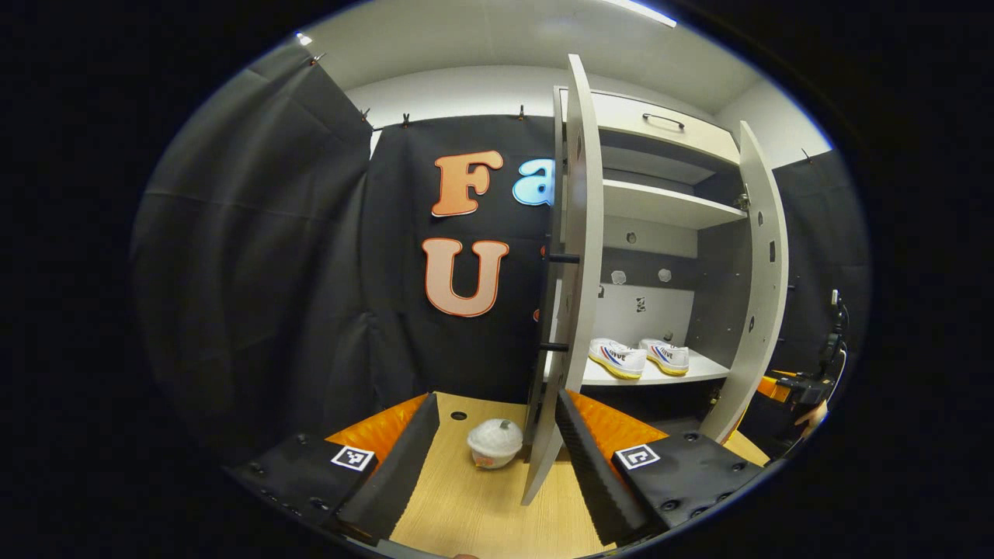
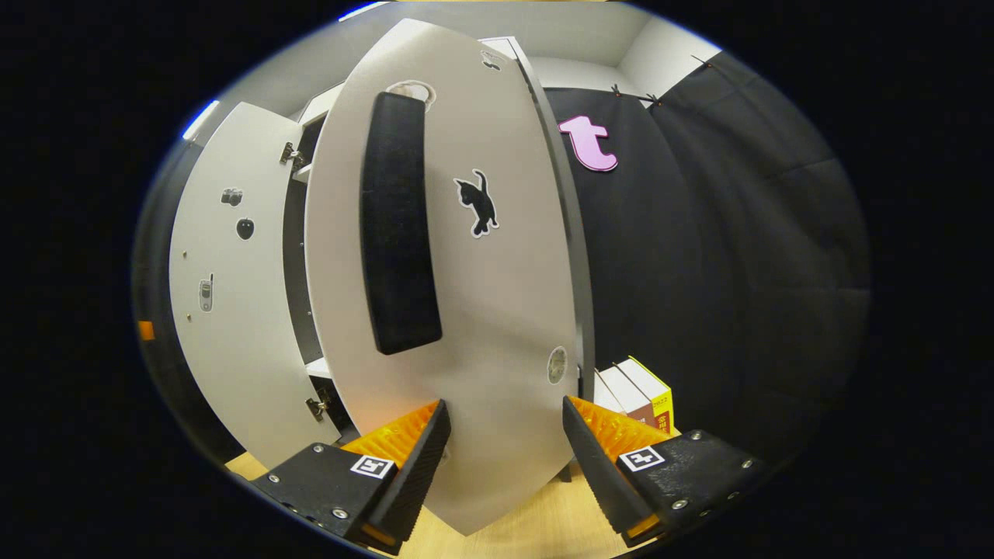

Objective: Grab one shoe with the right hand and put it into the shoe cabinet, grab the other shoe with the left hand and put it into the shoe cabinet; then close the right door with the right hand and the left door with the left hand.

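Two white shoes stand side by side on the lower shelf of the open shoe cabinet. The left door stands edge-on to me, its lower corner between the open fingers of my left gripper. The right door hangs open past the shoes. In the right gripper view, the right door's outer face, with a black handle and a cat sticker, is very close. My right gripper is open against its lower part. The left door shows behind.
A small white lidded bowl sits on the wooden floor just left of the left door's edge. Books stand beside the cabinet's right side. Black cloth walls surround the booth. A hand with the other gripper shows behind the right door.
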